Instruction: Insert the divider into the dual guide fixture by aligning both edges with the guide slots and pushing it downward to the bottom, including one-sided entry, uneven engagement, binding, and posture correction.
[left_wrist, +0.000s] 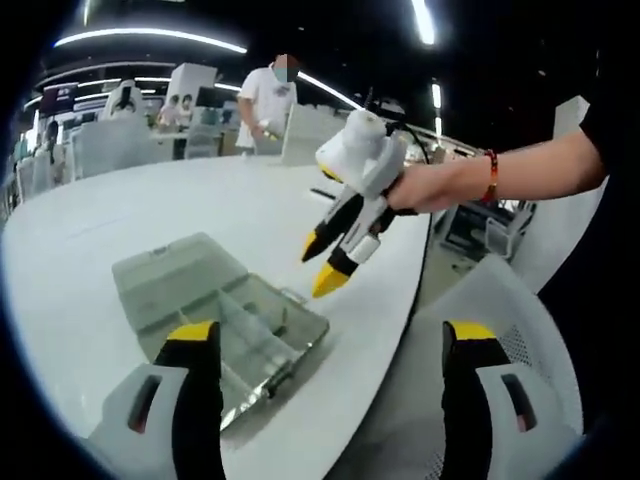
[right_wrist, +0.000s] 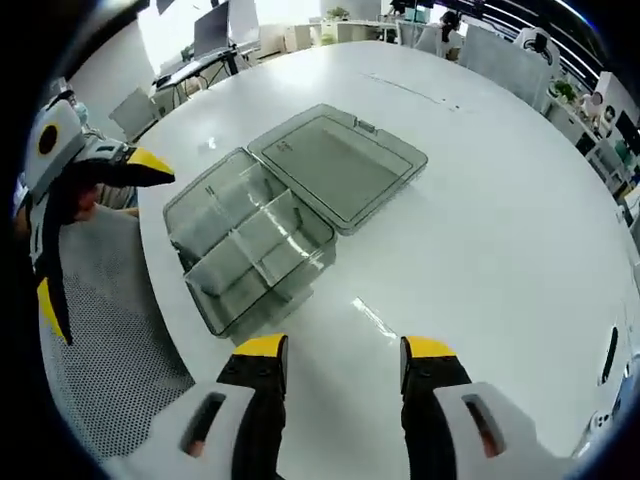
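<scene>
A large white table (right_wrist: 480, 200) is seen stretching across a bright open office, with a mesh chair (right_wrist: 110, 350) drawn up at its near edge. On the table, close to that edge, a clear plastic box (right_wrist: 250, 250) is laid open, its hinged lid (right_wrist: 340, 165) folded flat on the tabletop beside it. A clear divider (right_wrist: 262, 228) is seen standing upright across the box's inside, parting it into compartments; how deep it is seated cannot be told. In the left gripper view the same box (left_wrist: 235, 330) is shown just beyond the left gripper (left_wrist: 330, 345), whose yellow-tipped jaws are spread wide with nothing between them. The right gripper (left_wrist: 328, 262) is held in the air above the box by a hand (left_wrist: 425, 188) with a red wristband (left_wrist: 491, 176), its jaws parted a little and nothing gripped. In the right gripper view its own jaws (right_wrist: 345, 350) are seen apart over bare table, near the box. A person (left_wrist: 268, 100) is seen standing at the table's far side.
</scene>
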